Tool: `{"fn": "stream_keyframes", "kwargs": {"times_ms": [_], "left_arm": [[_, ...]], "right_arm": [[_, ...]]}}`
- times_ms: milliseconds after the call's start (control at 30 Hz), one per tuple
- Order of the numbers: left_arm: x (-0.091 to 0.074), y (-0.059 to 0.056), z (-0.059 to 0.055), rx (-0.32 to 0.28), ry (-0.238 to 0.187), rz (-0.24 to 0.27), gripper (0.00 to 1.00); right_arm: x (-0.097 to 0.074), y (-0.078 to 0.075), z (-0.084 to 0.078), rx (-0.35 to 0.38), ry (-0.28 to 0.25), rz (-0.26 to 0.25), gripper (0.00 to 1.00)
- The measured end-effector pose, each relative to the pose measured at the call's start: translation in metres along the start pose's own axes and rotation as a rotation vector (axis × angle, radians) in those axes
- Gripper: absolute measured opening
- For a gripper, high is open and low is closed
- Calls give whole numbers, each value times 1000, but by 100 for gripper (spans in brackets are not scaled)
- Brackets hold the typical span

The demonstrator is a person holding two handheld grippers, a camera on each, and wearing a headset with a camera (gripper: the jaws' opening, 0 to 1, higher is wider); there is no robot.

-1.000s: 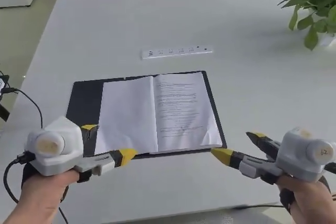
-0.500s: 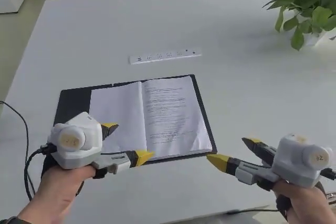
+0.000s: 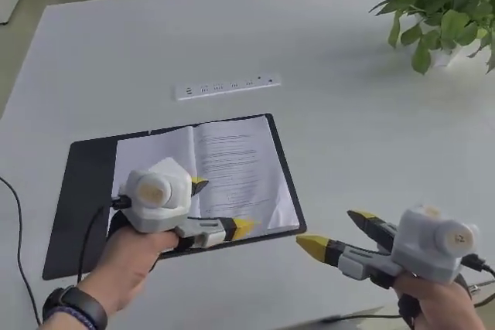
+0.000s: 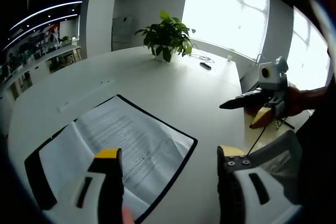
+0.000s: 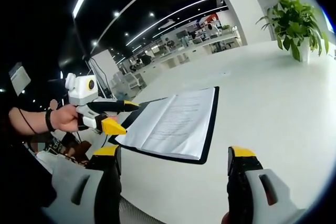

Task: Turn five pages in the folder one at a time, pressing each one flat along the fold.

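Black folder (image 3: 232,161) lies open on the white bench (image 3: 348,137). Left gripper (image 3: 220,206) hovers over its near edge, fingers released. Right gripper (image 3: 334,231) sits just beside the folder, fingers also released, empty.

Black folder (image 3: 81,199) lying opened flat, white pages spread across its right half, left page (image 3: 155,156) plain, right page (image 3: 244,164) printed, near edge between the left gripper (image 3: 219,206) fingers, near right corner just beside the right gripper (image 3: 336,231) fingertips, apart
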State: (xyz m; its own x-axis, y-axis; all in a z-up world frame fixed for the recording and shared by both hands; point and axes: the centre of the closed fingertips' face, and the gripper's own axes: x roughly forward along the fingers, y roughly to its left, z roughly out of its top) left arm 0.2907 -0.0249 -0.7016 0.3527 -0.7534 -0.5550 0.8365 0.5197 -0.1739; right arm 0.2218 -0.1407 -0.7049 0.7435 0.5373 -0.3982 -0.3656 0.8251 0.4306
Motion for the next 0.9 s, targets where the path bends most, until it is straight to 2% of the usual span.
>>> {"fn": "stream_keyframes", "kwargs": {"times_ms": [233, 433, 567, 667, 733, 900], "left_arm": [[29, -6, 0, 15, 24, -33, 71], [53, -10, 0, 24, 38, -39, 71], [70, -10, -7, 44, 76, -25, 69], [82, -7, -10, 54, 83, 1, 72], [90, -5, -17, 40, 106, 4, 72], [105, -3, -25, 26, 127, 12, 72]], "right_arm": [[-1, -6, -1, 15, -3, -4, 82], [-1, -6, -1, 22, -2, 2, 82], [0, -5, -2, 22, 7, 11, 81], [1, -5, -3, 27, 12, 15, 80], [1, -5, -4, 29, 14, 15, 80], [1, -7, -6, 40, 21, 22, 80]]}}
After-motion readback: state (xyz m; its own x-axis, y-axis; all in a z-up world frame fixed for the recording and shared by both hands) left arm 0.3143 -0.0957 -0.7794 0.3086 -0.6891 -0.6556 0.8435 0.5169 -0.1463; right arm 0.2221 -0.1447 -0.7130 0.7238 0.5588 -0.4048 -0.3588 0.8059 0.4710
